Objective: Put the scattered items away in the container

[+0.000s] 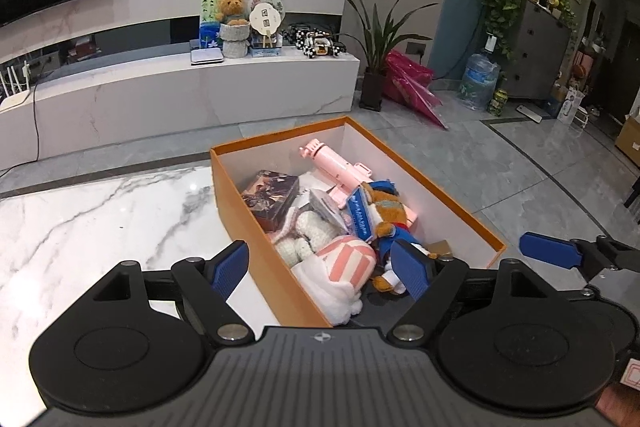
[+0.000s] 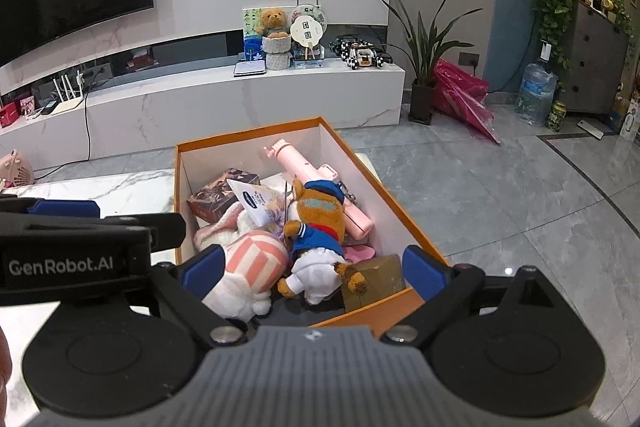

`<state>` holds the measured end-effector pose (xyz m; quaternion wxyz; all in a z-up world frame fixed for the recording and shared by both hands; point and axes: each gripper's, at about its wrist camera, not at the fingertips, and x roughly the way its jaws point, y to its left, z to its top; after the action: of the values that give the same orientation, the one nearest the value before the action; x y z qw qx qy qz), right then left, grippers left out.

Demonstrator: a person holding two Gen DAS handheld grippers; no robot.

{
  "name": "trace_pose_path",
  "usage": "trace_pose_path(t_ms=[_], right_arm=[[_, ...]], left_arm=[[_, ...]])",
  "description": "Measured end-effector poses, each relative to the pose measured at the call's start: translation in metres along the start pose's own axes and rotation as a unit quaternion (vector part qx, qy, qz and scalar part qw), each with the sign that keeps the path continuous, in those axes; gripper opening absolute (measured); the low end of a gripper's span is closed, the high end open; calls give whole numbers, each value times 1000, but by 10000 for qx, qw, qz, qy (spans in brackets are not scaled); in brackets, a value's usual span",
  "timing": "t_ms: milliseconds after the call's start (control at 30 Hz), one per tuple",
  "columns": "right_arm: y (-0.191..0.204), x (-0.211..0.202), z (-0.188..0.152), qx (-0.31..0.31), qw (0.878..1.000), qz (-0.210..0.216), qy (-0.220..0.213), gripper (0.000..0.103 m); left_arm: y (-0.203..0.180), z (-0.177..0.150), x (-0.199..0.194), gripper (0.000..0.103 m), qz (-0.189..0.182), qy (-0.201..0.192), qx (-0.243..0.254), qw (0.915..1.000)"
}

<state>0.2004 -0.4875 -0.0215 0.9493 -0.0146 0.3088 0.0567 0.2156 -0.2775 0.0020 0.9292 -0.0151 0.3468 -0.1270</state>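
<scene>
White marble-veined table (image 1: pixel 100 219), orange cardboard box (image 1: pixel 256 227) standing directly on it at its right edge, bare tabletop stretching left of the box, grey tiled floor (image 1: pixel 500 171) beyond and right of the box

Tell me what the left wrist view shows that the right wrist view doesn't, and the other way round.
Only the left wrist view: a broad stretch of the marble tabletop left of the orange box. Only the right wrist view: the gold box in full at the near corner and a pink fan on the floor. Both: the pink toy gun and brown plush.
</scene>
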Motion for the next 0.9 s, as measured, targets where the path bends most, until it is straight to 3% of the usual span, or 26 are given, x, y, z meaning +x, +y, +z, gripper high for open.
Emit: trace_pose_path(t_ms=[900], right_arm=[[-1, -6, 2, -12, 10000, 59, -34, 96]], left_arm=[[-6, 1, -5, 92, -68, -58, -25, 10000]])
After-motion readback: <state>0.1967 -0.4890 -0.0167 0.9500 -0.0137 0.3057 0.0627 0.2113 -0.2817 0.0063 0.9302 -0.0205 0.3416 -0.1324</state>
